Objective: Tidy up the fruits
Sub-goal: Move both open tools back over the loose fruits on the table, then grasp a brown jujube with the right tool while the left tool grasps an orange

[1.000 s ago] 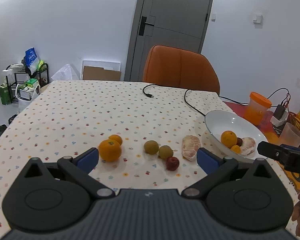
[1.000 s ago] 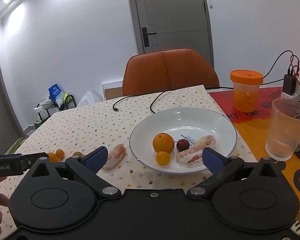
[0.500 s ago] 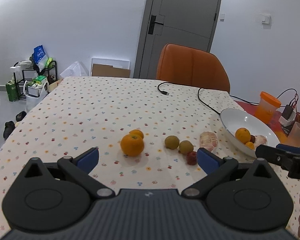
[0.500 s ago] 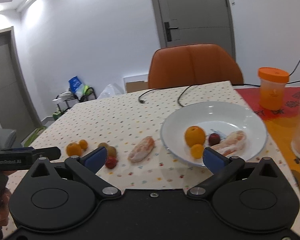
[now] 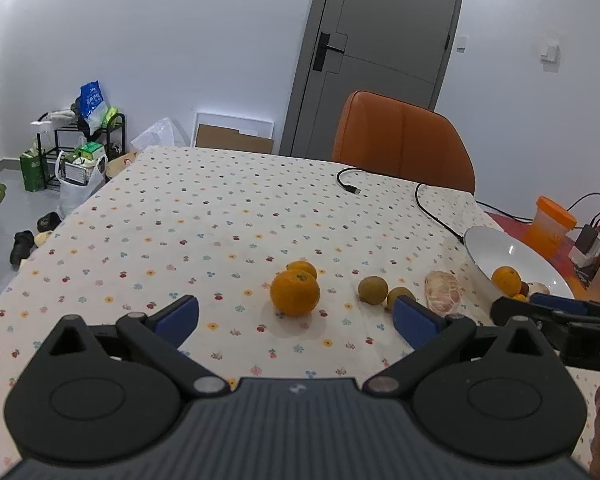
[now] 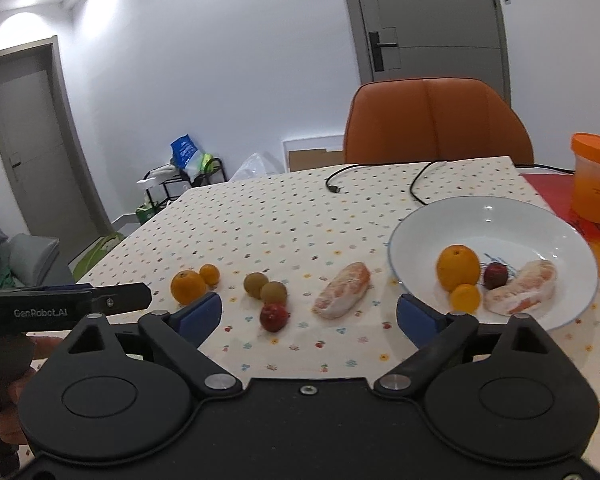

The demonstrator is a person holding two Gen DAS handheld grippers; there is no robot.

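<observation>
The left gripper [image 5: 296, 318] hangs with its jaws spread over the dotted tablecloth [image 5: 204, 216], nothing between them, a large orange [image 5: 295, 294] just ahead. The right gripper [image 6: 309, 312] has just been narrowing its still-wide jaws, gripping nothing; ahead lie a red plum [image 6: 274, 317], 2 brownish-green fruits [image 6: 256, 284] and a peeled pomelo segment [image 6: 343, 290], with the white bowl [image 6: 500, 216] of fruit alongside.

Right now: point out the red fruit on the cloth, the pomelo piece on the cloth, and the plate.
red fruit [image 6: 274, 317], right wrist view, middle of its skin.
pomelo piece [image 6: 342, 296], right wrist view, centre of the peeled flesh.
plate [image 6: 512, 220], right wrist view, bare inner wall at the back.
</observation>
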